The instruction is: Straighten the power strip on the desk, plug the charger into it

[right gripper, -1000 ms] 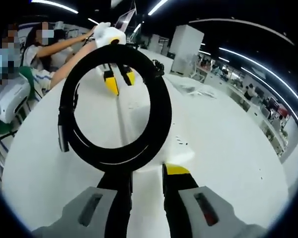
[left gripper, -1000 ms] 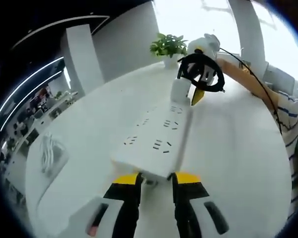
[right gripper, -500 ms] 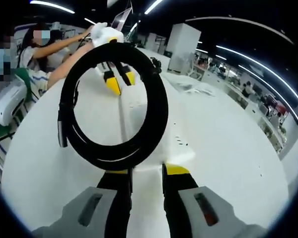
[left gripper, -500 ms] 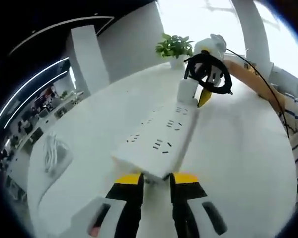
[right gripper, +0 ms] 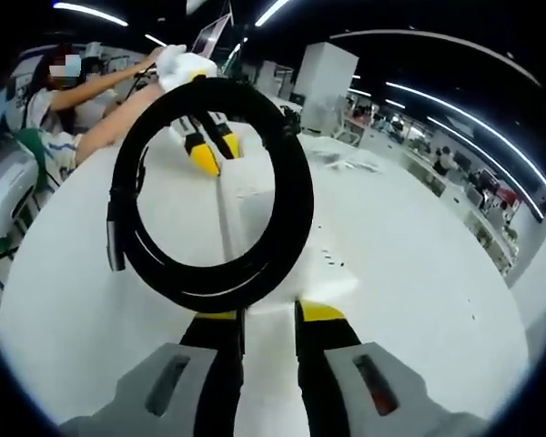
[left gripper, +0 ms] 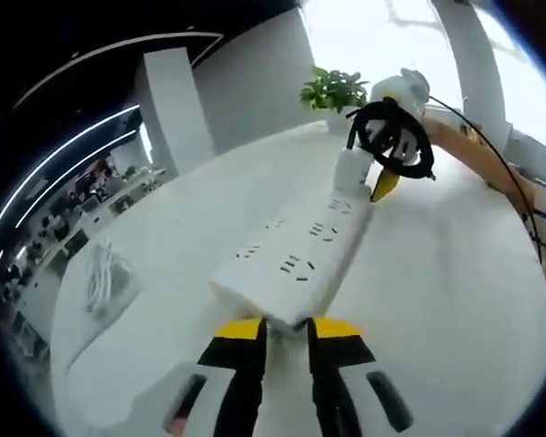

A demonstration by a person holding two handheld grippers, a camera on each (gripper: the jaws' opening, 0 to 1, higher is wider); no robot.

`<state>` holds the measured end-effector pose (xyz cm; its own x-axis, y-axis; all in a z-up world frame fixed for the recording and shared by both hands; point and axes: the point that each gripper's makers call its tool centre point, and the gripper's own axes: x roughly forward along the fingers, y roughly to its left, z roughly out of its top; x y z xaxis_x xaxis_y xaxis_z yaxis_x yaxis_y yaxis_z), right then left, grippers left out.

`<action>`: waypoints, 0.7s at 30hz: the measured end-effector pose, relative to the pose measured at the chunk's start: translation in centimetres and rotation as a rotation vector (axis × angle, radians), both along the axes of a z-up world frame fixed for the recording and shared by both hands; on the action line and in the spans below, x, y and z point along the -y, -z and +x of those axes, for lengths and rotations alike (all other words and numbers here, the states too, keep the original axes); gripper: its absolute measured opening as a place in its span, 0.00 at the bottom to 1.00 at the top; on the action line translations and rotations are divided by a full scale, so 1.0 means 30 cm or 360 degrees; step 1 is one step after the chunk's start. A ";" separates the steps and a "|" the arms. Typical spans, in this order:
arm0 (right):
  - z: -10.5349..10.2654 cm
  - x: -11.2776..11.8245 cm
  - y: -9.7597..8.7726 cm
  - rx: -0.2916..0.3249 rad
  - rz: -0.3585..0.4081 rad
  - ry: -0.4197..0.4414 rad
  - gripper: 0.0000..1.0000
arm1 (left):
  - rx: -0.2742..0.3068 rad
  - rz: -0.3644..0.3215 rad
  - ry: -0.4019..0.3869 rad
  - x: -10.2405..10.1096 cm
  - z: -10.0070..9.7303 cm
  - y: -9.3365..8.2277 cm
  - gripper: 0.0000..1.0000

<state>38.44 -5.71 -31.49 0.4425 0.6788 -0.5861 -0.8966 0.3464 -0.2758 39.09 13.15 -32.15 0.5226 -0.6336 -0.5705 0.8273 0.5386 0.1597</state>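
Power strip swung slightly; left gripper clamps its near end, right gripper grips charger.

white power strip, black coiled cable, yellow-tipped black fingers

Both grippers seemingly clamped.

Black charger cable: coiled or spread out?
Coiled. The black charger cable forms a round loop above the right gripper, its connector end hanging at the loop's left.
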 end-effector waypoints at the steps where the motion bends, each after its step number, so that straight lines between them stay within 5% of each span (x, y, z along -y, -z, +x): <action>1: 0.005 0.002 0.001 -0.0004 0.0004 0.0012 0.18 | 0.0002 -0.0008 -0.0010 0.001 0.005 0.000 0.17; 21: 0.059 0.018 0.006 -0.0023 0.0049 0.0170 0.10 | 0.0073 -0.0039 -0.0078 0.000 0.055 0.003 0.08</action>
<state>40.21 -6.25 -31.66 0.5052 0.6460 -0.5723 -0.8578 0.4486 -0.2508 40.75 13.15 -32.23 0.5783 -0.6202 -0.5300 0.7922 0.5822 0.1830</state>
